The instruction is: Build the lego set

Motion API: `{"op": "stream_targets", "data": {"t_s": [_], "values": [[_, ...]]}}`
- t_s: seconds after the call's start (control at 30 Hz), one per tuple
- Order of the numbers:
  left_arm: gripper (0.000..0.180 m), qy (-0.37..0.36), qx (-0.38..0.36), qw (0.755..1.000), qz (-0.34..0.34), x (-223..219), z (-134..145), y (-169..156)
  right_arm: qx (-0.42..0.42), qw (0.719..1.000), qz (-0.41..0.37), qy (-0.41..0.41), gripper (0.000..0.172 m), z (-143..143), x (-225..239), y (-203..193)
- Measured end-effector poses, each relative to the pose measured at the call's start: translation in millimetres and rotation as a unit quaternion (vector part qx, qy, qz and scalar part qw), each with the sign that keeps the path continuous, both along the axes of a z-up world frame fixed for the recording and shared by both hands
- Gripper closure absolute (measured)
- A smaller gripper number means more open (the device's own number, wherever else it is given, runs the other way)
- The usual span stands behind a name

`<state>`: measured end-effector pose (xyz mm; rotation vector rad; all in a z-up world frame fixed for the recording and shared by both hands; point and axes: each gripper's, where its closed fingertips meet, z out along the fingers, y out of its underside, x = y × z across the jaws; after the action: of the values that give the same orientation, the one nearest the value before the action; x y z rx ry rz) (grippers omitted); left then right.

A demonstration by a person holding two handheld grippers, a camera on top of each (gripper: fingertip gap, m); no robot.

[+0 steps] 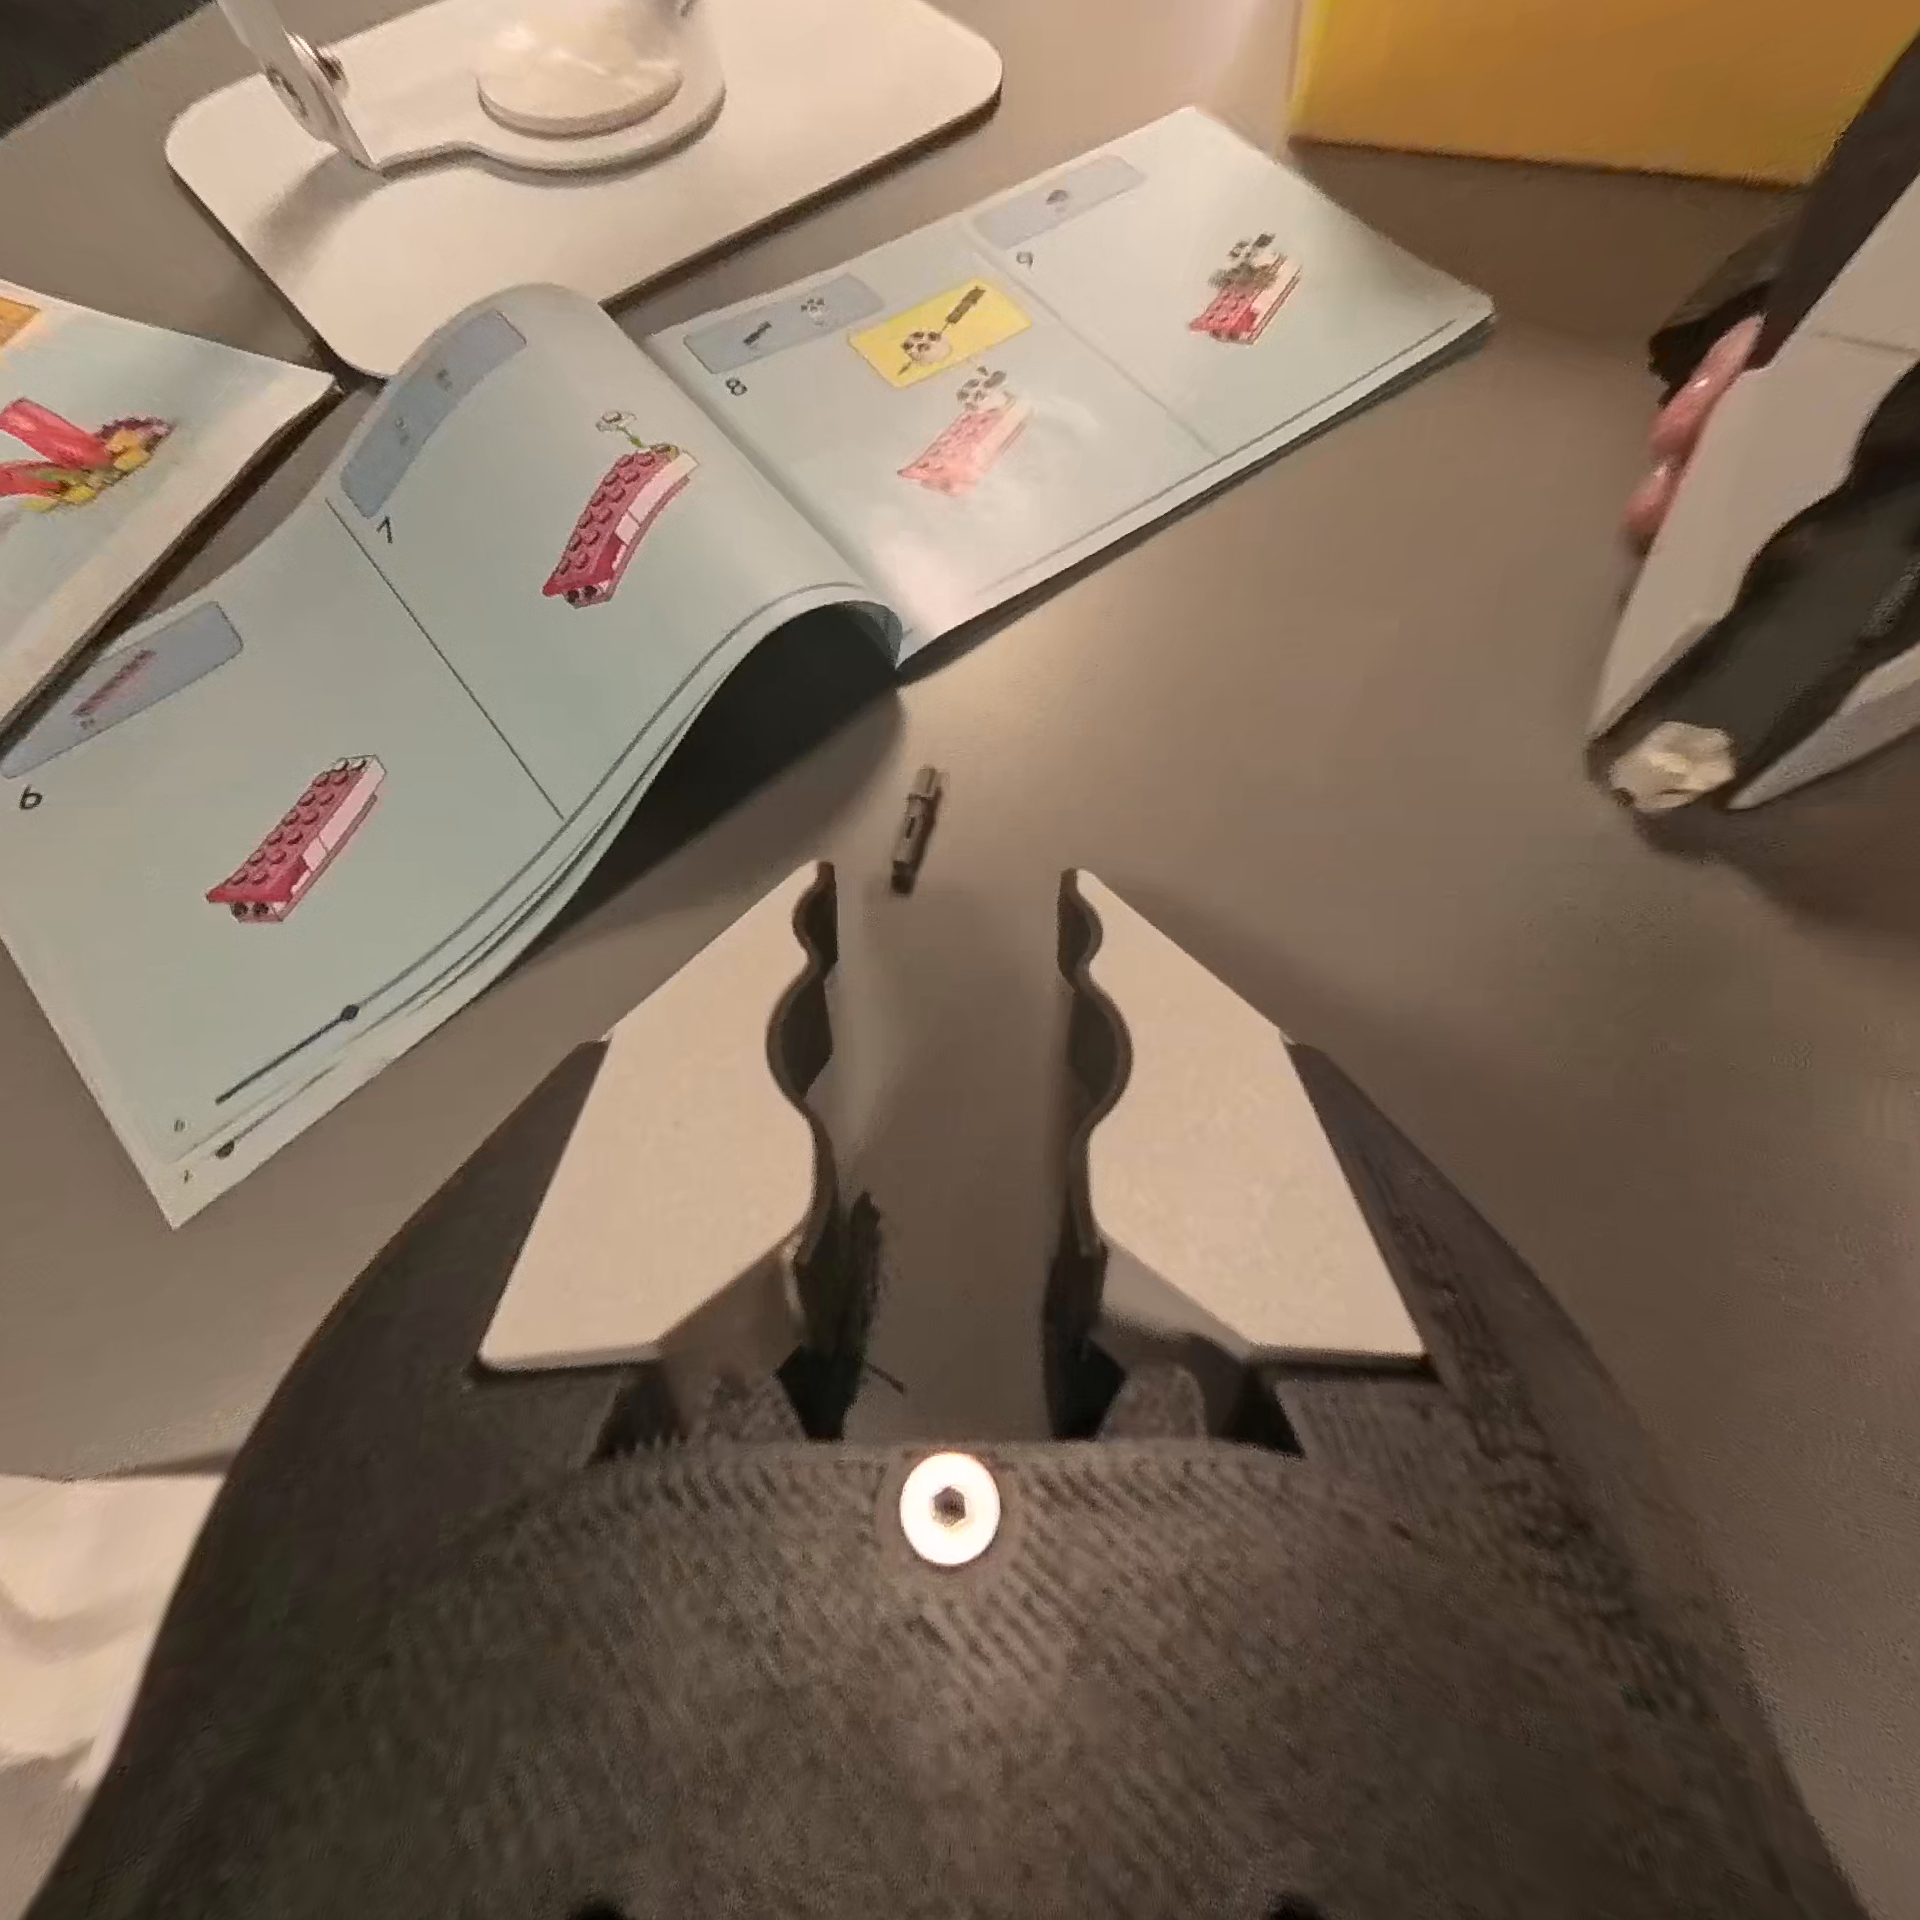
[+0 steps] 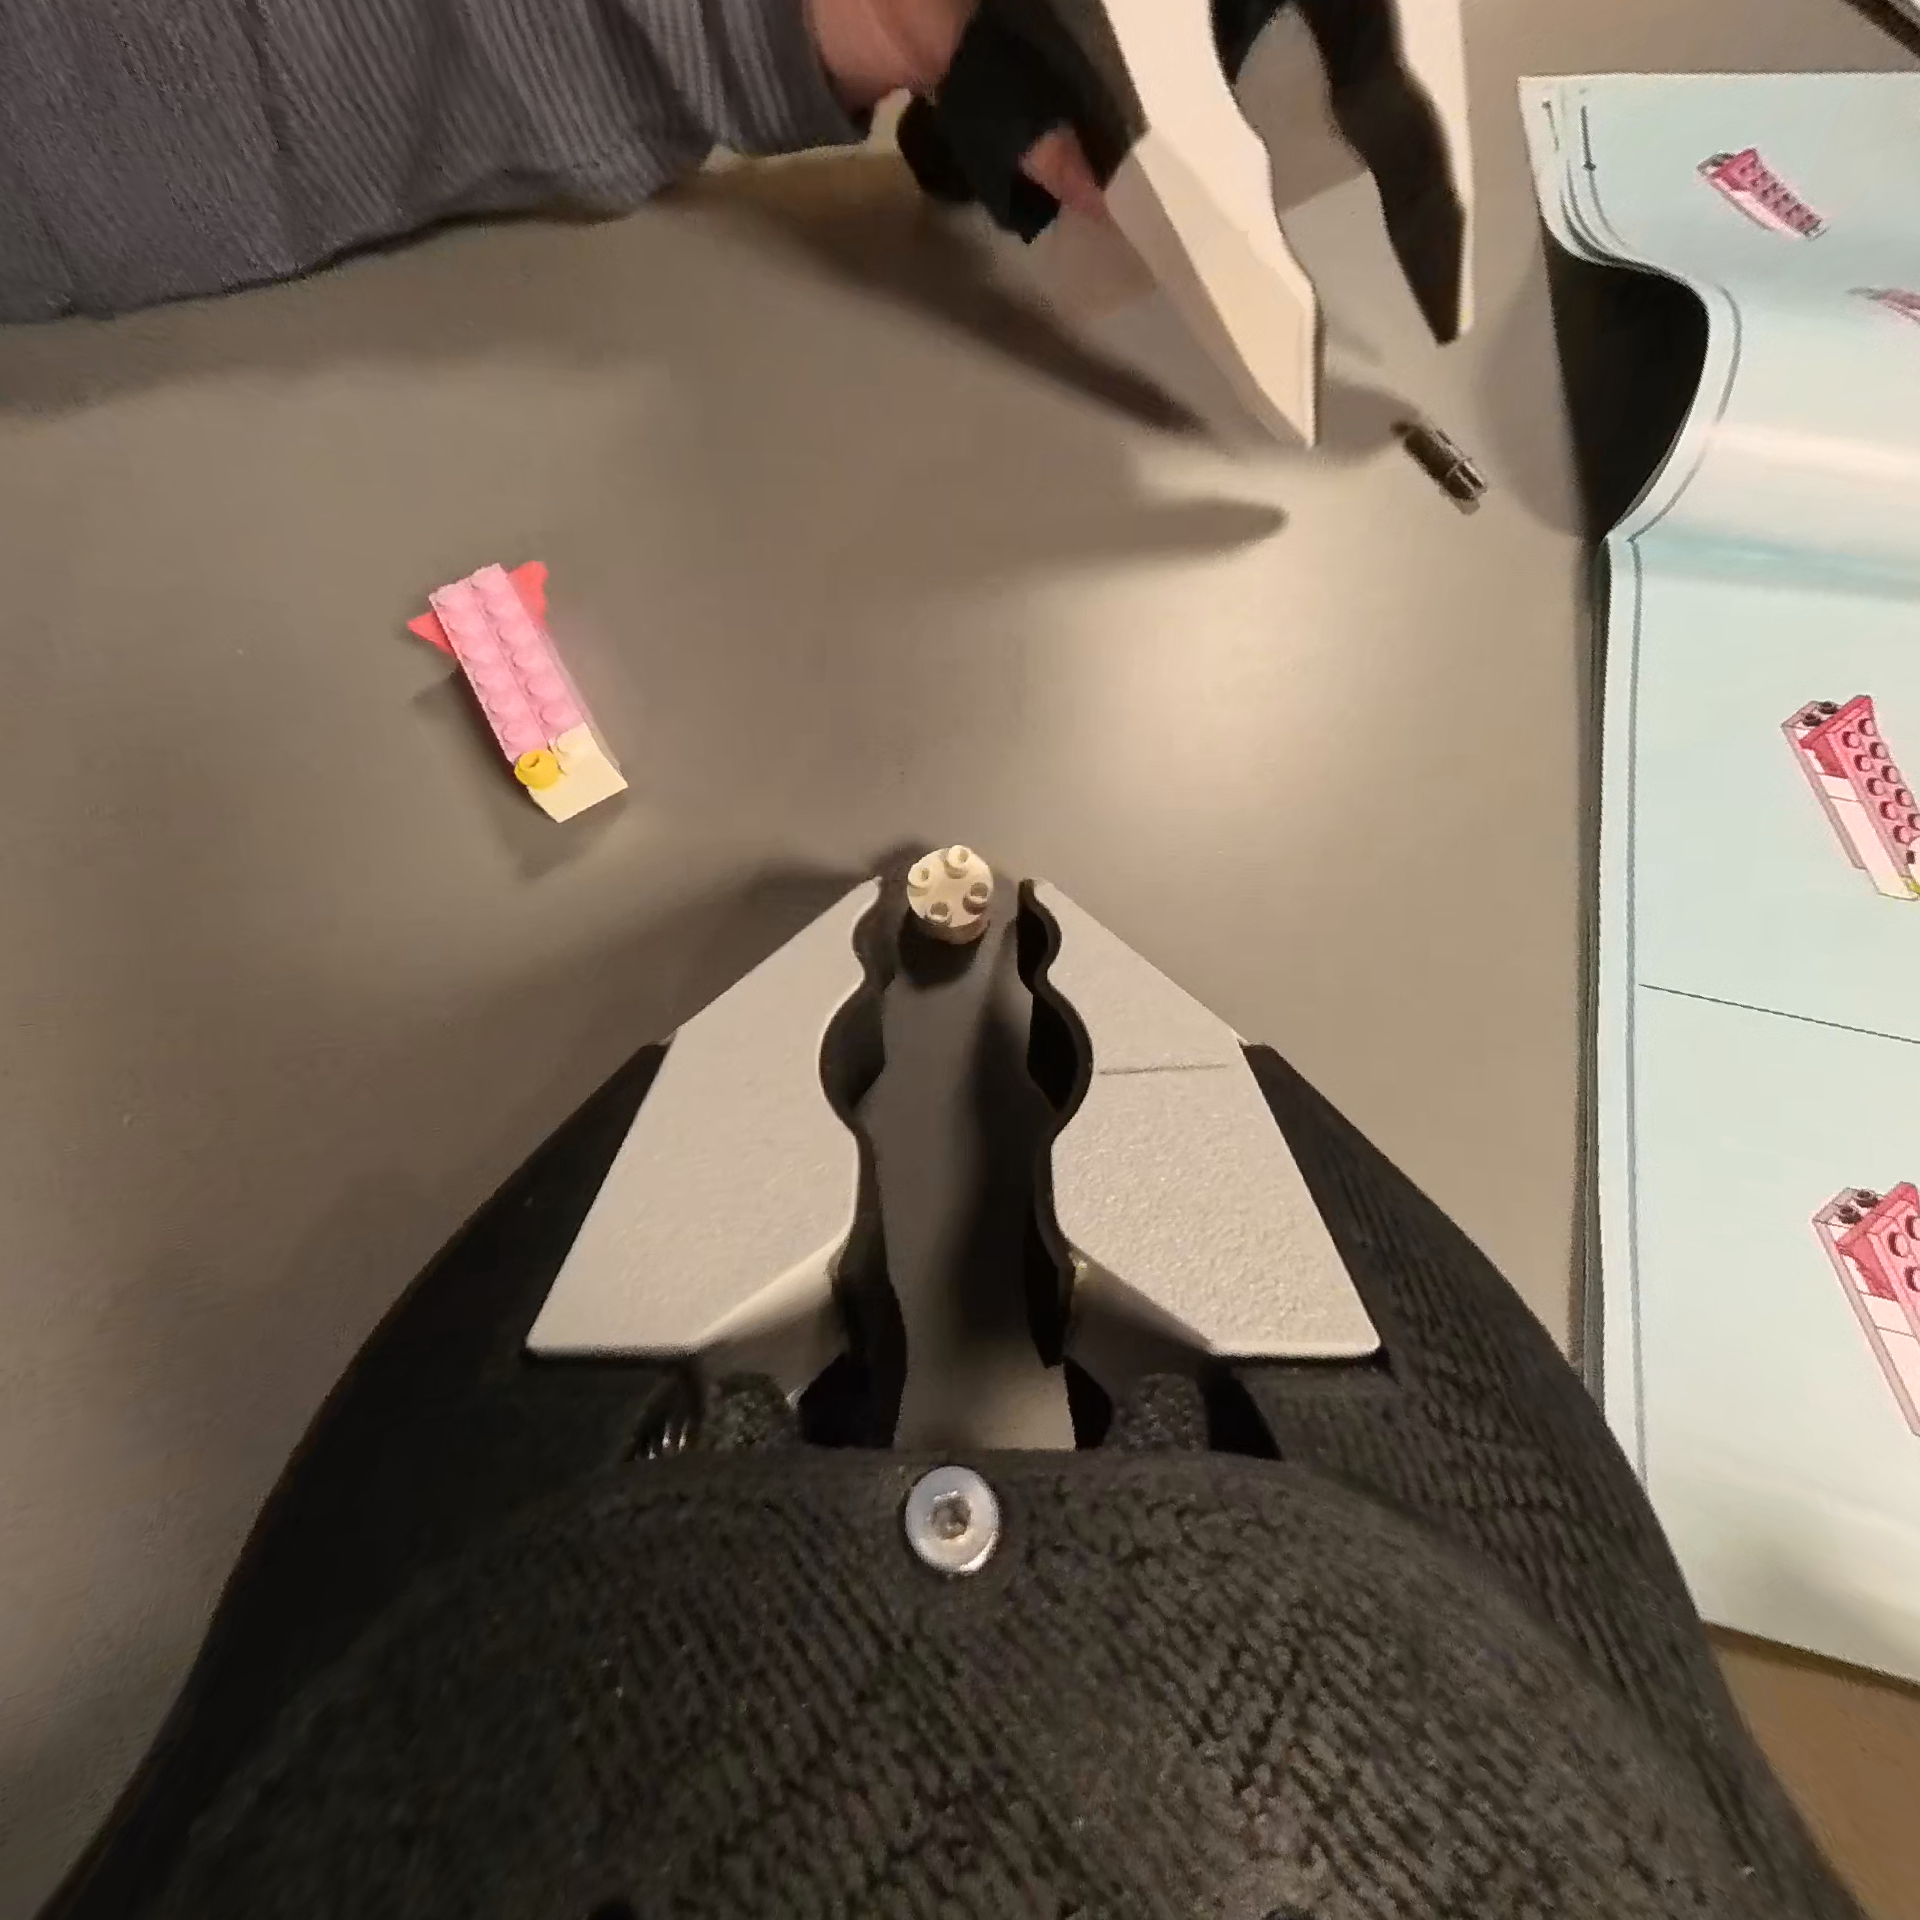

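Observation:
My left gripper [image 1: 948, 878] is open and empty, low over the grey table [image 1: 1299, 935]. A small dark grey pin [image 1: 916, 826] lies on the table just past its left fingertip [image 1: 821, 894]. In the right wrist view the pin [image 2: 1439, 457] lies beside the left gripper [image 2: 1371, 379]. My right gripper [image 2: 951, 896] is open around a white round studded brick [image 2: 948, 899]. The brick stands between the fingertips with a narrow gap on each side. The left wrist view shows that brick [image 1: 1673, 767] at the right gripper's tips [image 1: 1678, 795].
An open pale blue instruction booklet [image 1: 623, 520] lies left of the pin and along the right edge of the right wrist view [image 2: 1766, 935]. A pink brick assembly [image 2: 520, 675] with a yellow stud lies left. A white stand base [image 1: 582, 135], a yellow box [image 1: 1558, 83] and a grey sleeve [image 2: 312, 135] are farther off.

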<state>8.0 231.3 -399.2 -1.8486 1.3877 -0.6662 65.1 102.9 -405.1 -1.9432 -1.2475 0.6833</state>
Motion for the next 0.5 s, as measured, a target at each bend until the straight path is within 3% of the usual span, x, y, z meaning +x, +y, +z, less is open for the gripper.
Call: {"op": "stream_targets", "data": {"t_s": [0.3, 0.43, 0.5], "values": [[0.156, 0.029, -0.005, 0.999, -0.019, 12, -9, 7, 0.001, 1.0, 0.011, -0.009, 0.158, -2, -1, -3], [0.176, 0.044, 0.049, 0.998, -0.001, 8, -9, 8, 0.002, 1.0, 0.014, -0.009, 0.158, -2, -1, -4], [0.177, 0.05, 0.071, 0.996, -0.002, 7, -8, 1, 0.004, 1.0, 0.017, -0.01, 0.158, -2, -2, -5]]}}
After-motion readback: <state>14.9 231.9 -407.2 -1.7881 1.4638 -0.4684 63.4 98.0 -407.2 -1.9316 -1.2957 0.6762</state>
